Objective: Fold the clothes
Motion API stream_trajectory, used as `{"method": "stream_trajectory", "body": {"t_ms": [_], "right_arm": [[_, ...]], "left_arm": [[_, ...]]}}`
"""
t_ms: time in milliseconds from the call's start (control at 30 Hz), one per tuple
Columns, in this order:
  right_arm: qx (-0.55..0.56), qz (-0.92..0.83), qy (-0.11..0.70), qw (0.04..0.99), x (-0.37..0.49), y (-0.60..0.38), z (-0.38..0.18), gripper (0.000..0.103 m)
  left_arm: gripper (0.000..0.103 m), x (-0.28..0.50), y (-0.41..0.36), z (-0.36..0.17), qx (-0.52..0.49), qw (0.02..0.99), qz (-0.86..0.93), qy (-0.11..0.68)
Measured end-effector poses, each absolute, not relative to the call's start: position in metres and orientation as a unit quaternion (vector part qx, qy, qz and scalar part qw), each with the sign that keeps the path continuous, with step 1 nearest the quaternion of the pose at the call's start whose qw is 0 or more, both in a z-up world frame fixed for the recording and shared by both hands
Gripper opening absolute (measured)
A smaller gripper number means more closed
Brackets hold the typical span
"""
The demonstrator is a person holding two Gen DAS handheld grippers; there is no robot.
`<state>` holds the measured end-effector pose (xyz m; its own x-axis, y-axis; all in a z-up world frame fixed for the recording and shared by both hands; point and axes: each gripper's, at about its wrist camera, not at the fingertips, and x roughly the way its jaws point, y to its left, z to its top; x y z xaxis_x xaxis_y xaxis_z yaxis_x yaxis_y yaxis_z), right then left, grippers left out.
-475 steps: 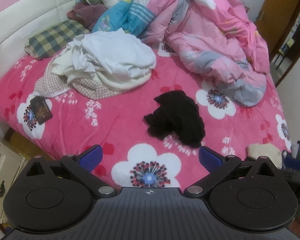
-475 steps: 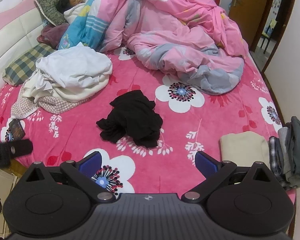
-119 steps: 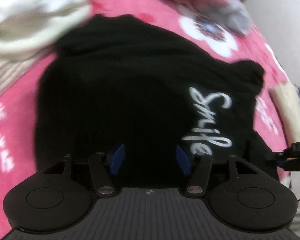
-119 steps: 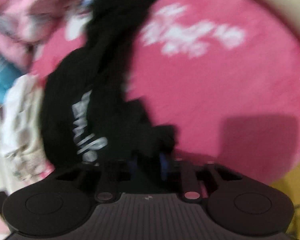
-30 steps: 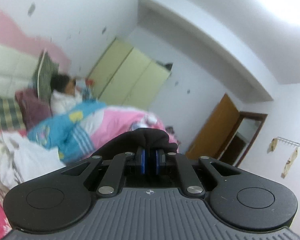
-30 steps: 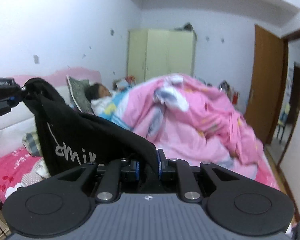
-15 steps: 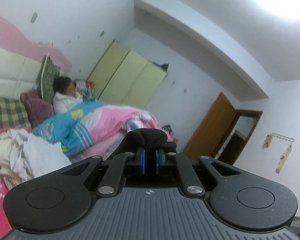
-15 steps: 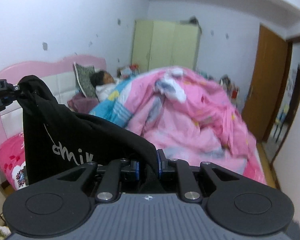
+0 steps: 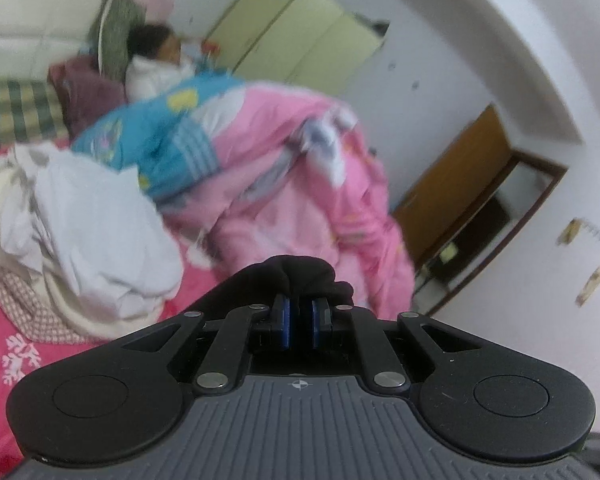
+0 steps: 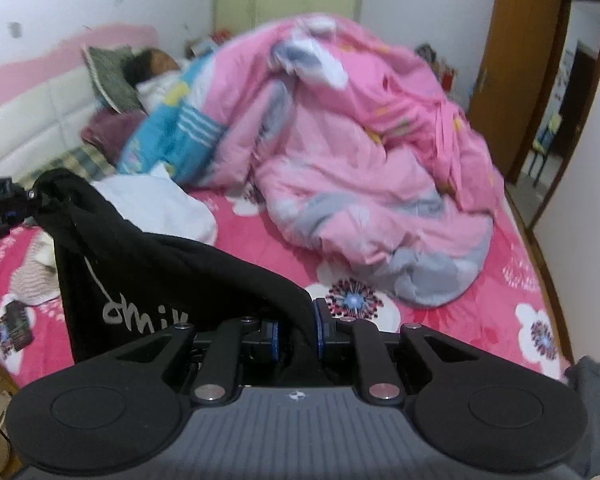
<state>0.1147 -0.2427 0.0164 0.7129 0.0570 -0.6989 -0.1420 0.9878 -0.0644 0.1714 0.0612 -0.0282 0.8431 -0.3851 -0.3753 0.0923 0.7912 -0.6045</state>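
Observation:
A black top (image 10: 148, 264) with white lettering hangs stretched in the air between my two grippers, above the pink flowered bed (image 10: 452, 320). My right gripper (image 10: 296, 332) is shut on one corner of it. In the right wrist view the left gripper (image 10: 32, 196) shows at the far left edge, pinching the other corner. In the left wrist view my left gripper (image 9: 300, 320) is shut on a bunched fold of the black top (image 9: 296, 276), whose remaining cloth is hidden below the gripper body.
A heap of white and checked clothes (image 9: 88, 232) lies left on the bed. A big pink quilt (image 10: 360, 152) covers the far half, with a person (image 10: 152, 64) lying under it by the headboard. A wooden door (image 10: 512, 60) stands right. Grey cloth (image 10: 592, 392) shows at the right edge.
Both grippers have sunk and tipped downward with the black top still held. More of the bed and the clothes heap has come into view, less of the wall and ceiling.

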Motion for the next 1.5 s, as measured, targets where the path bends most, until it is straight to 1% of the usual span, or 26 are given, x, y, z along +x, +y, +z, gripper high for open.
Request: {"method": "stream_trajectory", "body": {"t_ms": [200,367,433,467,500,533,600,633,700,733,767,800,833,867,933,967,1000,1100,1133,1200,1267,1367,1433,1500], "right_arm": [[-0.016,0.016,0.410,0.912,0.206,-0.258,-0.062,0.017],[-0.011,0.012,0.438,0.899,0.277,-0.284,-0.153,0.017],[-0.006,0.016,0.448,0.894,0.307,-0.296,-0.196,0.018],[0.005,0.014,0.452,0.892,0.319,-0.300,-0.217,0.020],[0.028,0.015,0.466,0.884,0.334,-0.308,-0.242,0.022],[0.051,0.016,0.480,0.876,0.349,-0.316,-0.267,0.024],[0.093,0.002,0.505,0.858,0.366,-0.332,-0.310,0.033],[0.111,-0.007,0.517,0.849,0.373,-0.340,-0.331,0.033],[0.124,-0.018,0.518,0.846,0.374,-0.350,-0.350,0.036],[0.135,-0.011,0.507,0.851,0.369,-0.354,-0.350,0.039],[0.145,-0.002,0.496,0.856,0.363,-0.357,-0.348,0.046],[0.156,0.010,0.484,0.861,0.358,-0.362,-0.343,0.050],[0.169,0.022,0.477,0.862,0.356,-0.365,-0.338,0.052],[0.181,0.034,0.469,0.864,0.354,-0.369,-0.333,0.054],[0.199,0.046,0.459,0.864,0.358,-0.375,-0.330,0.068],[0.207,0.051,0.455,0.864,0.361,-0.377,-0.328,0.077],[0.177,0.046,0.470,0.864,0.372,-0.373,-0.330,0.081],[0.073,0.041,0.504,0.860,0.393,-0.351,-0.331,0.080],[0.055,0.048,0.490,0.869,0.391,-0.345,-0.324,0.080],[0.066,0.070,0.466,0.880,0.380,-0.340,-0.305,0.080],[0.104,0.102,0.441,0.886,0.360,-0.341,-0.280,0.080],[0.158,0.168,0.415,0.880,0.320,-0.342,-0.242,0.080],[0.191,0.209,0.411,0.867,0.290,-0.342,-0.222,0.080],[0.219,0.235,0.420,0.849,0.262,-0.338,-0.209,0.080]], "left_arm": [[0.008,0.277,0.040,-0.103,-0.243,0.909,-0.153,0.303],[0.009,0.359,0.003,-0.175,-0.169,0.905,-0.164,0.355],[0.011,0.385,-0.012,-0.211,-0.143,0.898,-0.170,0.381],[0.013,0.397,-0.018,-0.231,-0.137,0.890,-0.175,0.399],[0.022,0.409,-0.023,-0.250,-0.135,0.881,-0.175,0.418],[0.034,0.419,-0.025,-0.268,-0.139,0.872,-0.173,0.437],[0.040,0.431,-0.024,-0.301,-0.159,0.857,-0.158,0.463],[0.040,0.433,-0.022,-0.311,-0.168,0.855,-0.150,0.468],[0.044,0.431,-0.015,-0.322,-0.193,0.850,-0.145,0.468],[0.051,0.427,-0.010,-0.322,-0.209,0.850,-0.145,0.461],[0.057,0.421,-0.005,-0.320,-0.222,0.852,-0.145,0.452],[0.069,0.417,0.000,-0.317,-0.232,0.854,-0.143,0.444],[0.075,0.414,0.003,-0.314,-0.238,0.857,-0.141,0.435],[0.075,0.411,0.007,-0.310,-0.244,0.859,-0.139,0.428],[0.076,0.408,0.012,-0.302,-0.255,0.859,-0.141,0.422],[0.076,0.408,0.013,-0.298,-0.259,0.857,-0.141,0.422],[0.076,0.406,0.016,-0.294,-0.265,0.856,-0.138,0.422],[0.076,0.389,0.029,-0.278,-0.272,0.854,-0.133,0.423],[0.076,0.387,0.033,-0.273,-0.273,0.854,-0.132,0.422],[0.076,0.371,0.043,-0.257,-0.279,0.855,-0.133,0.417],[0.077,0.351,0.059,-0.238,-0.287,0.855,-0.135,0.412],[0.081,0.320,0.085,-0.206,-0.283,0.862,-0.119,0.403],[0.085,0.291,0.107,-0.189,-0.274,0.869,-0.099,0.401],[0.087,0.260,0.128,-0.177,-0.262,0.871,-0.073,0.408]]}}
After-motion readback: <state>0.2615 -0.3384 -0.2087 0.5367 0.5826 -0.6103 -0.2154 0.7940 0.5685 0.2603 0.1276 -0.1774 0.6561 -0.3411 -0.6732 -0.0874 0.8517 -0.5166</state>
